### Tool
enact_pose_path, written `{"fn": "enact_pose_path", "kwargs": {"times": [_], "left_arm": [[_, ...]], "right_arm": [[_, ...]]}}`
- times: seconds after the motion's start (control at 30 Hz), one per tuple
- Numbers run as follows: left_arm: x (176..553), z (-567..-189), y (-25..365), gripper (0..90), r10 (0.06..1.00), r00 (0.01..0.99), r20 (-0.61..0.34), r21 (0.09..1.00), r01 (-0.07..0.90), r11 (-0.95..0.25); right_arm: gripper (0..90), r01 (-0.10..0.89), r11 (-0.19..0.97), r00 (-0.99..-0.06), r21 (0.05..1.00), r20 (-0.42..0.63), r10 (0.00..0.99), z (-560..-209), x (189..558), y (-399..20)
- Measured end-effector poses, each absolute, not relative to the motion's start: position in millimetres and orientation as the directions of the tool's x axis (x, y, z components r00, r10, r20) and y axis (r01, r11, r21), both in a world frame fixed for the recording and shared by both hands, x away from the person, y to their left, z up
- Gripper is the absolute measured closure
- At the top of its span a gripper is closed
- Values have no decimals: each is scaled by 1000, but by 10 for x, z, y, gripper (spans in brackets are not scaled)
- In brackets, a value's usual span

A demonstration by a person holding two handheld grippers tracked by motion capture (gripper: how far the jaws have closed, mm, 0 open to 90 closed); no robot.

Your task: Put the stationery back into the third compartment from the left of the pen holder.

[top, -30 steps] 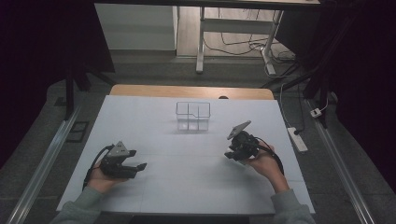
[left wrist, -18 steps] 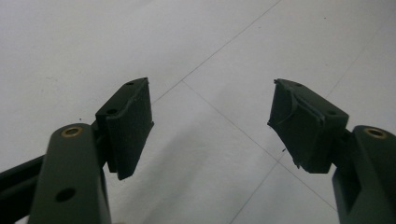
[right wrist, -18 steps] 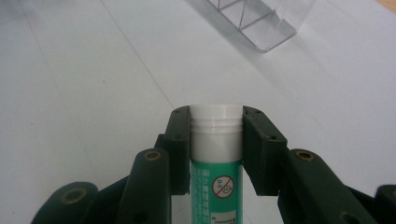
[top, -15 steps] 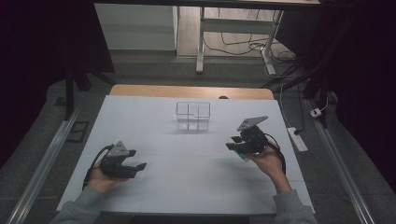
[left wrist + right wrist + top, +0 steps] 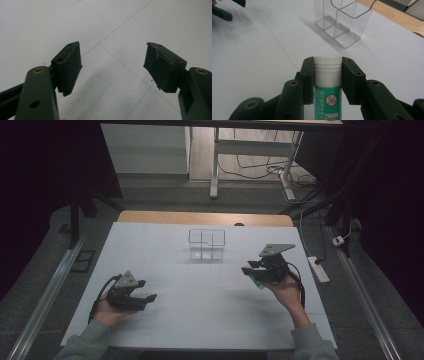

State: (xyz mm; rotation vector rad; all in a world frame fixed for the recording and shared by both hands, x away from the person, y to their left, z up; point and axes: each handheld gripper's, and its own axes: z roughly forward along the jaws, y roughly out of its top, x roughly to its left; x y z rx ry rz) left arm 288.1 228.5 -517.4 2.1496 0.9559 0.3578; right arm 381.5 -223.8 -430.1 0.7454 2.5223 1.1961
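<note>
The right gripper (image 5: pixel 327 65) is clenched on a green tube with a white cap (image 5: pixel 327 82), held off the white table (image 5: pixel 200 290). A clear divided organizer (image 5: pixel 343 21) stands ahead of its jaws. The left gripper (image 5: pixel 113 65) is released, jaws wide apart over bare table.

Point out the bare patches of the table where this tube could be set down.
Bare white sheet lies between the left claw and the right claw, which is shut on the green tube. More open sheet runs from the clear organizer to the table's left edge. Nothing crowds the surface; the organizer is the one obstacle.
</note>
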Motion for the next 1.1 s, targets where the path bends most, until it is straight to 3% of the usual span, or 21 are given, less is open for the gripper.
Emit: {"fn": "enact_pose_path", "kwargs": {"times": [0.6, 0.87, 1.1], "left_arm": [[2887, -5171, 2306, 291, 727, 685, -53, 732, 522, -439], [2888, -5175, 2301, 290, 722, 690, -57, 731, 521, -440], [2893, -5177, 2309, 290, 726, 685, -58, 728, 526, -439]], "right_arm": [[642, 336, 415, -802, 846, 26, 596, -4196, 3857, -2187], [642, 343, 304, -765, 889, 77, 639, -4125, 4002, -2137], [642, 319, 290, -758, 902, 59, 649, -4023, 4086, -2033]]}}
